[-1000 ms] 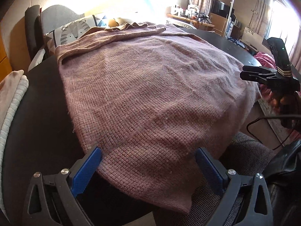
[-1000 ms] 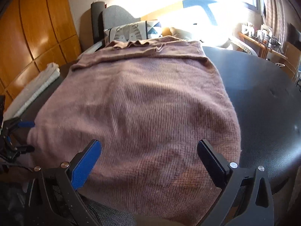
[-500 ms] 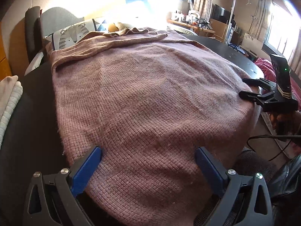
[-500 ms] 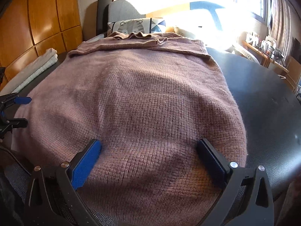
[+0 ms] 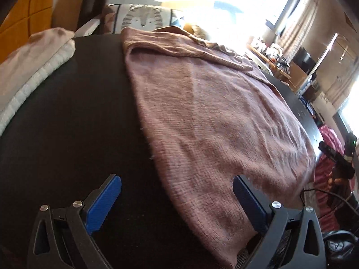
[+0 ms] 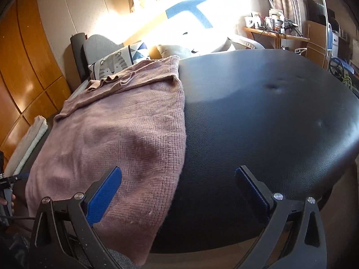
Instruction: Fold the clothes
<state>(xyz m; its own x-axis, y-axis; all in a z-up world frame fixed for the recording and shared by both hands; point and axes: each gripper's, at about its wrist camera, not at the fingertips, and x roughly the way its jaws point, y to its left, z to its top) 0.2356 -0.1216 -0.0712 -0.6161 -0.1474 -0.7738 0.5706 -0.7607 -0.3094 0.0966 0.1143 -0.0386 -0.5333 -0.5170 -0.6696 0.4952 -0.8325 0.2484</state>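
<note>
Flat on a round black leather table (image 6: 280,112) lies a dusty-pink knitted sweater (image 5: 213,116), its hem draping over the near edge. Both blue-padded grippers, left (image 5: 177,201) and right (image 6: 178,192), hover wide open, holding nothing.

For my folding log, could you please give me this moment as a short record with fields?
garment: pink knitted sweater, spread flat, near hem hanging over the table edge
surface: black table
left gripper: open, empty, astride the sweater's left edge
right gripper: open, empty, astride the sweater's right edge
beside: folded pale clothes at the table's left
behind: animal-print cushion
</note>
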